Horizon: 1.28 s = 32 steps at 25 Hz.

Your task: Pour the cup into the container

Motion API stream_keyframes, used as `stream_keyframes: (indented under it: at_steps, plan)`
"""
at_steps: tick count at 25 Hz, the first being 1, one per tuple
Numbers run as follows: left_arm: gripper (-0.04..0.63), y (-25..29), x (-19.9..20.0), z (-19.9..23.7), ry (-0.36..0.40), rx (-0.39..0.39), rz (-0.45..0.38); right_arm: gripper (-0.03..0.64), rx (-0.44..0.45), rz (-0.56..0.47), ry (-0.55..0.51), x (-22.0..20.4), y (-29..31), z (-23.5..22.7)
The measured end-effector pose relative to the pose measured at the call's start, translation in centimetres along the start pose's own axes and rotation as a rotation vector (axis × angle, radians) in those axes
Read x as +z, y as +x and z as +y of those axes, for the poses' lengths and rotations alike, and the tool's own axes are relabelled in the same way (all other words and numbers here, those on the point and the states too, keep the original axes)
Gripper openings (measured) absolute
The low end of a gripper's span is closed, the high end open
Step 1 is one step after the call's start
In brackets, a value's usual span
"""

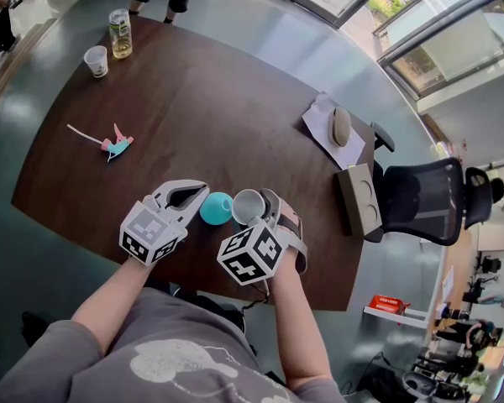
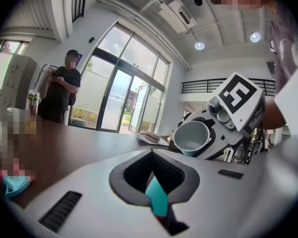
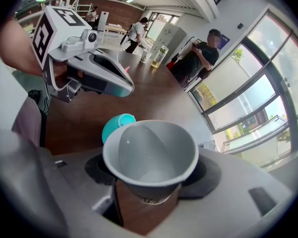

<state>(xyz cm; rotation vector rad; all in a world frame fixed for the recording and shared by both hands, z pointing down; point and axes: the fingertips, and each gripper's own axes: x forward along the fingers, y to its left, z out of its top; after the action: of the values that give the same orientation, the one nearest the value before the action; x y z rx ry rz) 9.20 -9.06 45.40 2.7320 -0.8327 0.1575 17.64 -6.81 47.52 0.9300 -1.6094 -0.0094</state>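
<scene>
Cup tipped beside the container, pour step in hand.

My right gripper squeezes the grey cup between its two fingers, low on its sides. The cup leans with its mouth toward the round blue-green container just beside it on the brown table. My left gripper has its fingers pinching the container's edge so it cannot slide. I think the cup's lip should sit right over the opening before I tip more. The tip should be slow, with the left side held firm. The cup looks thin, smooth and light, grey inside, and I can see almost nothing left in it.
</scene>
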Motion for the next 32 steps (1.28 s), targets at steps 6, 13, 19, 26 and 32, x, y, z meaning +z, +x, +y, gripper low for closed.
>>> stream_keyframes:
  at_steps: [6,13,19,26,32]
  plan:
    - [0.006,0.07,-0.12,-0.05,-0.002,-0.001,0.0,0.305,-0.006,0.02,-0.029,0.04,0.18,0.11]
    - [0.006,0.09,-0.28,0.07,-0.01,-0.001,-0.002,0.305,-0.016,0.036,-0.05,0.06,0.16,0.03]
    - [0.006,0.29,-0.23,0.06,-0.01,-0.007,-0.002,0.305,-0.021,0.043,-0.062,-0.04,0.16,-0.11]
    - [0.006,0.43,-0.06,0.15,-0.014,-0.007,-0.003,0.305,-0.024,0.052,-0.086,-0.04,-0.06,-0.22]
    - [0.006,0.5,-0.04,0.17,-0.022,-0.006,-0.006,0.305,-0.024,0.053,-0.095,-0.12,-0.18,-0.23]
